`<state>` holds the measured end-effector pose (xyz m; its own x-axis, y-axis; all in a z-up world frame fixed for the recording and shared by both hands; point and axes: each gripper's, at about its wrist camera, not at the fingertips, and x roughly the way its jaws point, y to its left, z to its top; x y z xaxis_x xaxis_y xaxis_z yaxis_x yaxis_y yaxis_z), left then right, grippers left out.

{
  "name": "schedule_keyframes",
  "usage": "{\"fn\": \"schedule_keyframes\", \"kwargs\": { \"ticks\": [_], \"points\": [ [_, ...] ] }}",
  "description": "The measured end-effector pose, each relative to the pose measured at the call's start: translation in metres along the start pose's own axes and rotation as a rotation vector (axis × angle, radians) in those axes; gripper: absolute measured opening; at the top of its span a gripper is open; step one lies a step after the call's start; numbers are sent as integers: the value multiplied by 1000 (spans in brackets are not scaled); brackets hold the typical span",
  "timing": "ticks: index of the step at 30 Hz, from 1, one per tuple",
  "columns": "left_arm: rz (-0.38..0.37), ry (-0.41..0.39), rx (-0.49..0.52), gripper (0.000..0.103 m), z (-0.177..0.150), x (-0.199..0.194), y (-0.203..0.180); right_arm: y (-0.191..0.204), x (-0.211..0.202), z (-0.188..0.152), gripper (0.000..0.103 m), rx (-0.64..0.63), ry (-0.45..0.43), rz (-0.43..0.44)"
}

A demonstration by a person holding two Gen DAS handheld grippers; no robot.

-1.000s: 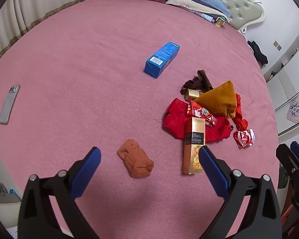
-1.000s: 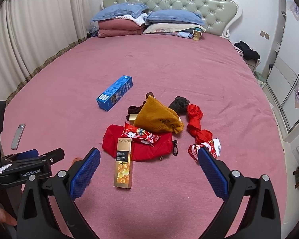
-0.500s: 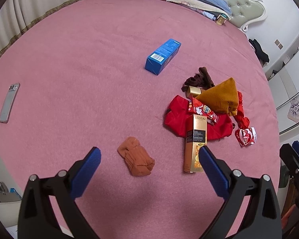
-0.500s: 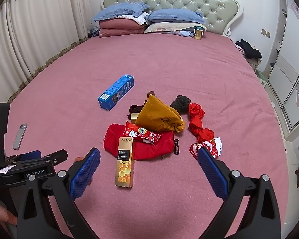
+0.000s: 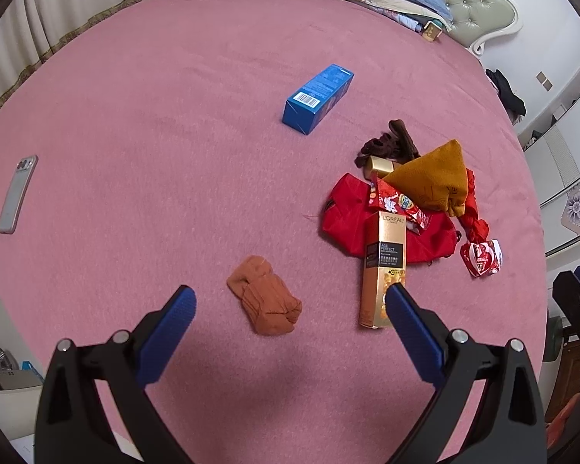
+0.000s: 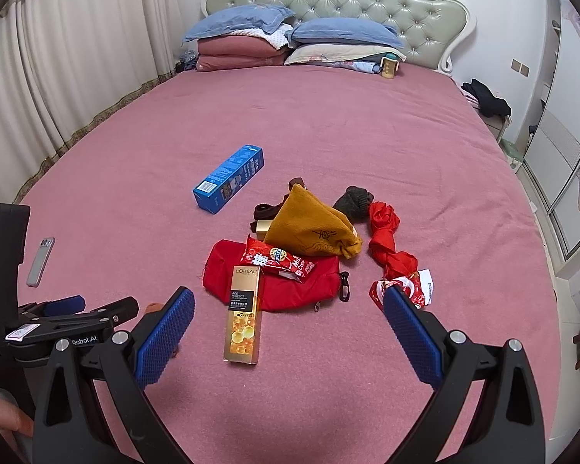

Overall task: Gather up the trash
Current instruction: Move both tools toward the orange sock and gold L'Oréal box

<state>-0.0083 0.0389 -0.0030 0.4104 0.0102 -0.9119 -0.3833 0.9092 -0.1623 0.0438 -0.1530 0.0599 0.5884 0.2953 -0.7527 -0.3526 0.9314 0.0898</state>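
Both grippers gape wide, empty — only the left gripper's (image 5: 290, 297) view shows the orange sock (image 5: 265, 301) whole.

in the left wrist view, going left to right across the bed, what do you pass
phone → orange sock → blue box → gold l'oreal box → red-and-white wrapper

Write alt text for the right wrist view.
An open right claw hovers over a pink bed above a gold L'Oreal box, beside red cloth, snack wrappers and a blue box.
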Motion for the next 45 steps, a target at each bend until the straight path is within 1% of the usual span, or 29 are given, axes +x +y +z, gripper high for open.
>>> {"fn": "schedule_keyframes", "kwargs": {
  "ticks": [12, 27, 41, 45],
  "points": [
    [9, 21, -9, 98, 1, 8, 1, 0, 7, -1, 94, -15, 6, 17],
    [22, 54, -23, 98, 2, 23, 4, 1, 23, -2, 94, -10, 41, 33],
    [21, 71, -48, 98, 4, 30, 8, 6, 31, -1, 94, -21, 52, 44],
    [24, 115, -61, 98, 3, 43, 10, 7, 38, -4, 94, -18, 67, 39]
  ]
}}
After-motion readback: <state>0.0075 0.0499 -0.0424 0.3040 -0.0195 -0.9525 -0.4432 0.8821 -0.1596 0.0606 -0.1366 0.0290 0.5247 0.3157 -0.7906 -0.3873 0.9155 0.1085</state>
